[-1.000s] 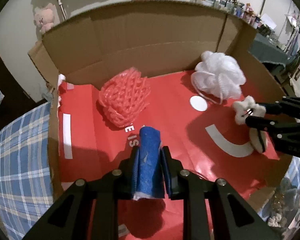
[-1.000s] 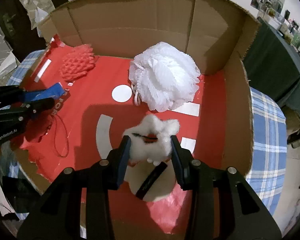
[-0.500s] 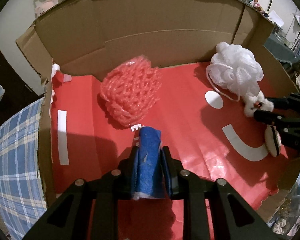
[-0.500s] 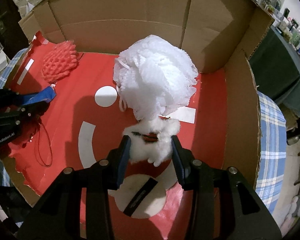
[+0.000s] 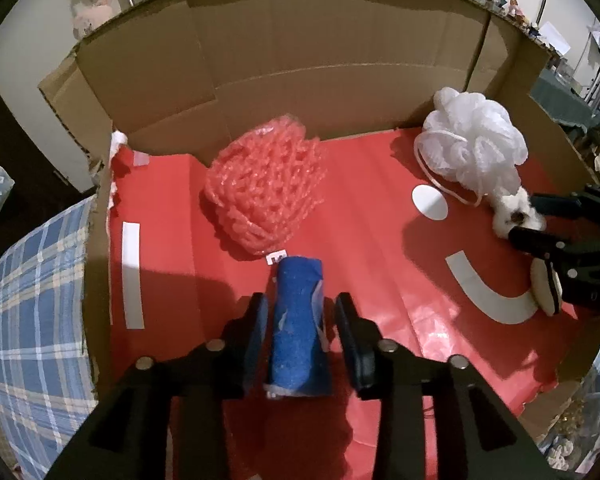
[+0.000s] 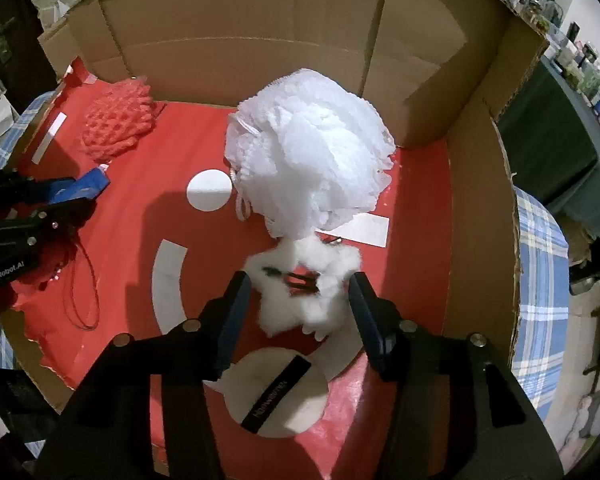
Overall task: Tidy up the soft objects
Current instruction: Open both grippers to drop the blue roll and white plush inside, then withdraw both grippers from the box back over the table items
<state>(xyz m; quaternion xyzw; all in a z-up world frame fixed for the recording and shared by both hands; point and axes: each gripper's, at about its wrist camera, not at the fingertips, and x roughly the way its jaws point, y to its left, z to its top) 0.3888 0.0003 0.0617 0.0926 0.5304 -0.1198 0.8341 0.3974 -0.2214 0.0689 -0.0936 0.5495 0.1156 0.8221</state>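
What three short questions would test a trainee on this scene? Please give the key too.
1. True or false: the blue roll lies inside the cardboard box.
2. Which thing touches the white bath pouf? A) pink mesh ball B) fluffy white toy C) blue roll
3. Fill in: the jaws of the left gripper stand ____ on either side of the roll, with gaps showing.

Key: 1 true; 2 B; 3 open.

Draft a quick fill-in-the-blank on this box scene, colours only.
1. The roll between the left claw fingers is ___.
2. The right claw brackets a fluffy ___ item.
3. The cardboard box has a ___ floor lining.
Missing words: blue; white; red.
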